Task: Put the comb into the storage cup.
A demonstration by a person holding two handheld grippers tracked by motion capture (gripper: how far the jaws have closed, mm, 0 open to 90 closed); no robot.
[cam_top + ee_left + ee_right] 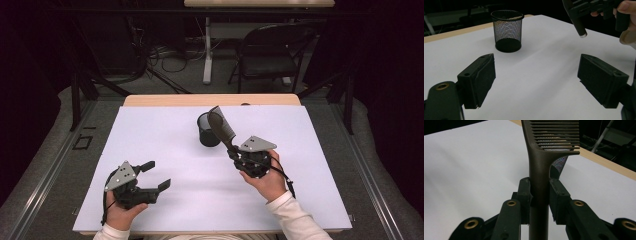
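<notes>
Broadly, a white sheet covers most of the wooden table, whose bare edge shows along the far side. Beyond the table a dark folding chair stands on the floor.

On the sheet, toward the far middle, a black mesh cup stands upright; the left gripper view shows it ahead with its round base flat on the sheet.

Nearer the person, the right gripper sits just right of the cup, held in the right hand. Its jaws are pressed against the handle of a dark comb, one on each side, as the right gripper view shows. The comb points up and away from the hand, with its toothed head over the cup's rim; whether it touches the rim I cannot tell. The handle's end sticks out below the grip in the left gripper view.

At the near left, the left gripper rests low over the sheet, well apart from the cup, its jaws spread wide with only bare sheet between them.
</notes>
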